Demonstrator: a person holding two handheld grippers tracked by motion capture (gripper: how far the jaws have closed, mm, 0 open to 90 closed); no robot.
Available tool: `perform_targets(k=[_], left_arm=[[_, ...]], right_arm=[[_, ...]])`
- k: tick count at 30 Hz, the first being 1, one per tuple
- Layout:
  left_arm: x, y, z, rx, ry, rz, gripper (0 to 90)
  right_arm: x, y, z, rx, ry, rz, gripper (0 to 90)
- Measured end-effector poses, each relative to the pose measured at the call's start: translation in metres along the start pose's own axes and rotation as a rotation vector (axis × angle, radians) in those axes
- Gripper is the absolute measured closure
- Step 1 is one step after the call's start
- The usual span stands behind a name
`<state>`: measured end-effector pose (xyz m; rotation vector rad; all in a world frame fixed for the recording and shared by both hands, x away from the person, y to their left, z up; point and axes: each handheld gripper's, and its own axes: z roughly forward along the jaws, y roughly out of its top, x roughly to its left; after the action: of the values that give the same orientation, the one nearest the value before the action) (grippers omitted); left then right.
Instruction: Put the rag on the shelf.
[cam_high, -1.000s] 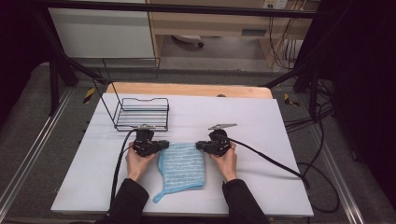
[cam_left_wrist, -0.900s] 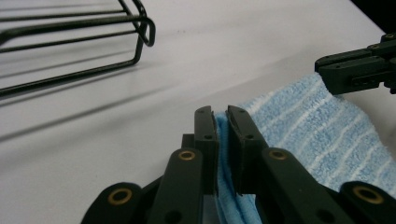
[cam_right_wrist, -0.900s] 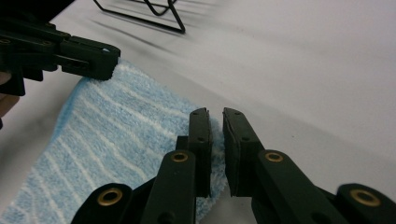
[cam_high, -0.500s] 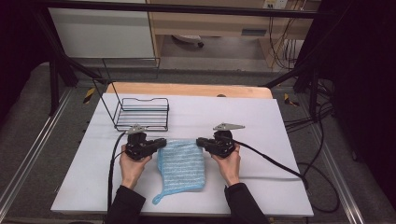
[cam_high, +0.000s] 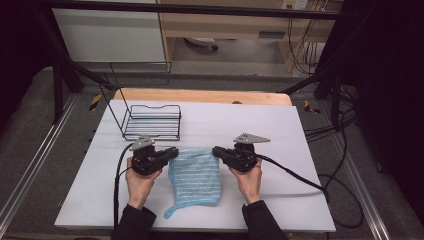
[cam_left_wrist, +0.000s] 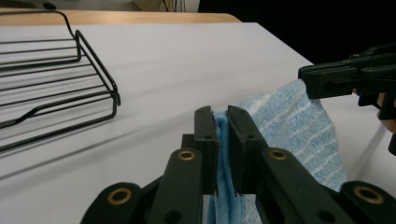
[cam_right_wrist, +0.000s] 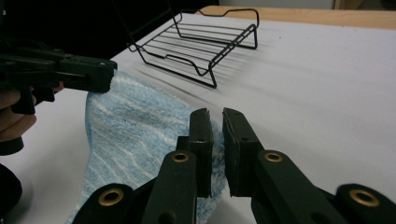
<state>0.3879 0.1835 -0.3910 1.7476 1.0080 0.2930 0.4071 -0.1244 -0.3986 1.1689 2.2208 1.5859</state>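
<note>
A light blue striped cloth (cam_high: 196, 176) is seen lying on the white table (cam_high: 280, 125), near its front edge, between the two hands; a small loop at its near left corner points toward the person. The far left corner of the cloth is gripped by the left gripper (cam_high: 171, 152), which is held in the left hand (cam_high: 140, 181); in the left gripper view, the folded blue edge (cam_left_wrist: 223, 154) is pinched between the two black jaws, which are closed tightly on it. The far right corner is held by the right gripper (cam_high: 217, 151), carried in the right hand (cam_high: 249, 179); in the right gripper view, the jaws are brought close together on the cloth's edge (cam_right_wrist: 215, 140), with a narrow slit left between them above the fabric. The far edge of the cloth is raised slightly off the table between the two grippers, while the rest is draped down onto the surface. A grey three-cornered plate (cam_high: 251, 137) is carried on top of the right gripper. A black wire rack (cam_high: 151, 122) is set on the far left part of the table, apart from the cloth and beyond the left gripper. A strip of bare wood (cam_high: 200, 96) is visible along the table's far edge. Black cables (cam_high: 295, 175) are trailed from both grippers across the table.
</note>
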Motion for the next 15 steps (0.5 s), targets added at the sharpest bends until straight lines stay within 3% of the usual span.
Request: perform_targets(k=[8, 15], left_arm=[[-0.012, 0.007, -0.010, -0.049, -0.017, 0.018, 82.4], [-0.019, 0.016, -0.021, -0.105, -0.019, 0.032, 82.4]], right_arm=[[0.005, 0.006, -0.016, -0.066, 0.008, -0.011, 83.2], [0.015, 0.016, -0.026, -0.107, -0.003, -0.056, 83.4]])
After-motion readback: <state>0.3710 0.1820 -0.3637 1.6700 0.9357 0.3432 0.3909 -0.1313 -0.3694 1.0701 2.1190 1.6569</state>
